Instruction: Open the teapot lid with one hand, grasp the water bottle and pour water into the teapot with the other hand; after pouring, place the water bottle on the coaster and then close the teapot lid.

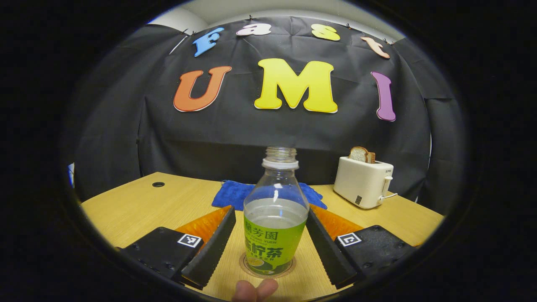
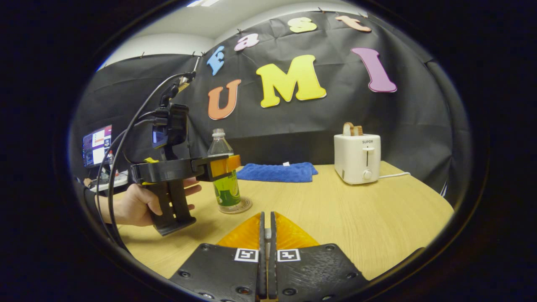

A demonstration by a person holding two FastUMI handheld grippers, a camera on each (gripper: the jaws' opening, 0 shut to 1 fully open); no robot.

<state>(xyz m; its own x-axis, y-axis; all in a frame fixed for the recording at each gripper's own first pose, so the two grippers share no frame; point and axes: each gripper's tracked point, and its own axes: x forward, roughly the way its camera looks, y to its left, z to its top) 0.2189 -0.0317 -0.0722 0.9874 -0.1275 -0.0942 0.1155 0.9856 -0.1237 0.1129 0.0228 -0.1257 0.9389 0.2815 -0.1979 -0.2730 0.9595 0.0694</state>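
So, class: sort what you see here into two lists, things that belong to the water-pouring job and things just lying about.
Job:
bottle, uncapped, part full
coaster, under the bottle
left gripper, fingers either side of the bottle
right gripper, fingers together, holding nothing

Lying about:
toaster with bread in it
blue cloth
monitor

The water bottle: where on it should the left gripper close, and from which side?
Judging by its pose, grip the water bottle at its wide labelled body, coming in level from the side. It stands upright and uncapped on the coaster, and the left gripper already straddles it there; the narrow neck offers less hold.
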